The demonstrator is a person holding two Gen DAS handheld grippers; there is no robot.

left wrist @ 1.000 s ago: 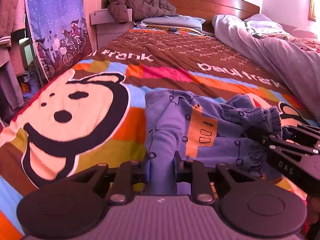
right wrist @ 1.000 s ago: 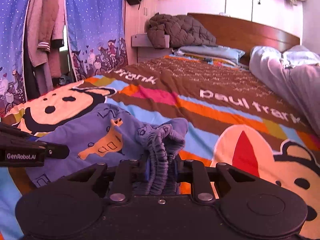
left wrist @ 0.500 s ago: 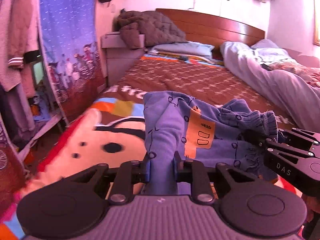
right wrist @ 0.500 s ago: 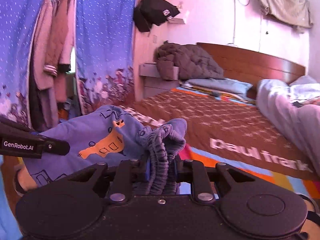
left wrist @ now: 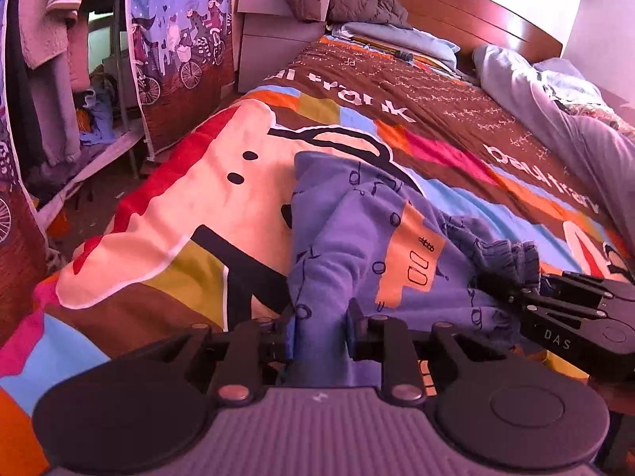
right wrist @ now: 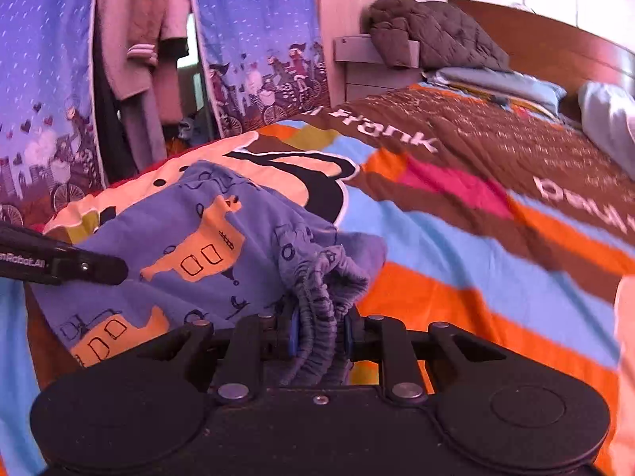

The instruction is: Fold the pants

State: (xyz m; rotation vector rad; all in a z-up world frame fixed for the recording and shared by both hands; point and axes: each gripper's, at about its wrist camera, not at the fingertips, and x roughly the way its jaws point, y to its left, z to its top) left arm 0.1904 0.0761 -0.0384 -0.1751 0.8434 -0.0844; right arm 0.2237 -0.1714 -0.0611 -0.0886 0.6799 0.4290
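1. The bed [left wrist: 456, 91], under a bright cartoon blanket [left wrist: 178, 214], carries the work.
2. The pants [left wrist: 357, 246], blue with orange patches, are bunched and partly raised off the blanket between both tools.
3. The left gripper [left wrist: 319, 329] has its fingers clamped on a plain fold of cloth.
4. The right gripper [right wrist: 317, 333] has its fingers pinched on the gathered elastic waistband [right wrist: 321, 289].
5. Risk: the thick waistband could slip free, or uneven pulling could leave the legs twisted and the fold crooked.
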